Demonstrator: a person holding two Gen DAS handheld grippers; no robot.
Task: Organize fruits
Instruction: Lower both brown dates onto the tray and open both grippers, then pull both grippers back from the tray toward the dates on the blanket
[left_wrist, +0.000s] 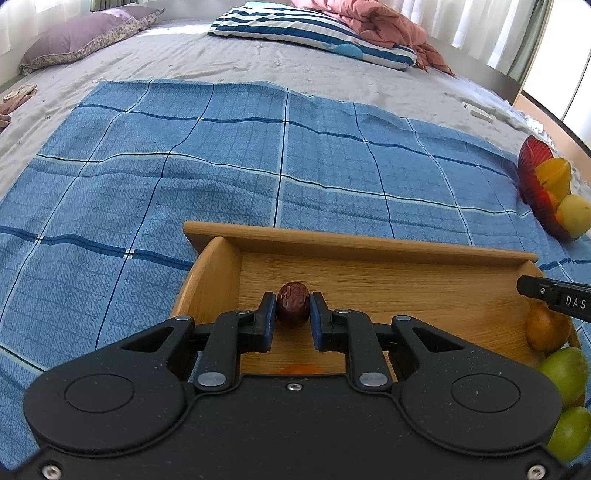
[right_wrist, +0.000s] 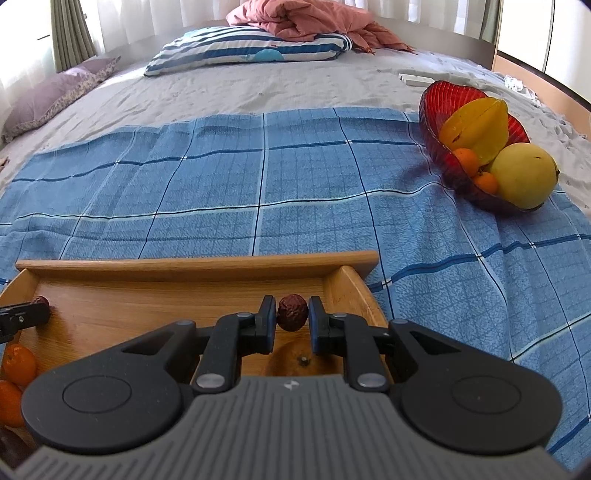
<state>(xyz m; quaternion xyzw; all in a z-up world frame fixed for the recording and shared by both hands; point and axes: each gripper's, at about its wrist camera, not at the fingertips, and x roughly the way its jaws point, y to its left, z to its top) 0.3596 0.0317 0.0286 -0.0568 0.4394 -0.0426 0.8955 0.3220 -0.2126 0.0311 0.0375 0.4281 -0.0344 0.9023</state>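
Observation:
A wooden tray (left_wrist: 369, 243) (right_wrist: 192, 263) lies on a blue checked cloth. My left gripper (left_wrist: 293, 309) is shut on a dark red date (left_wrist: 293, 305) over the tray's left part. My right gripper (right_wrist: 292, 313) is shut on another red date (right_wrist: 292, 312) over the tray's right part. In the left wrist view the right gripper's finger (left_wrist: 554, 297) shows at the right edge, with a brownish-orange fruit (left_wrist: 546, 328) and two green fruits (left_wrist: 567, 371) below it. In the right wrist view the left gripper's finger (right_wrist: 22, 319) shows at the left, with small oranges (right_wrist: 18, 363) near it.
A red glass bowl (right_wrist: 439, 107) (left_wrist: 532, 184) stands at the cloth's right with a starfruit (right_wrist: 476, 125), a yellow-green mango (right_wrist: 524, 175) and small oranges (right_wrist: 467, 160). A striped pillow (right_wrist: 251, 50), a pink blanket (right_wrist: 303, 18) and a purple pillow (left_wrist: 85, 37) lie on the bed behind.

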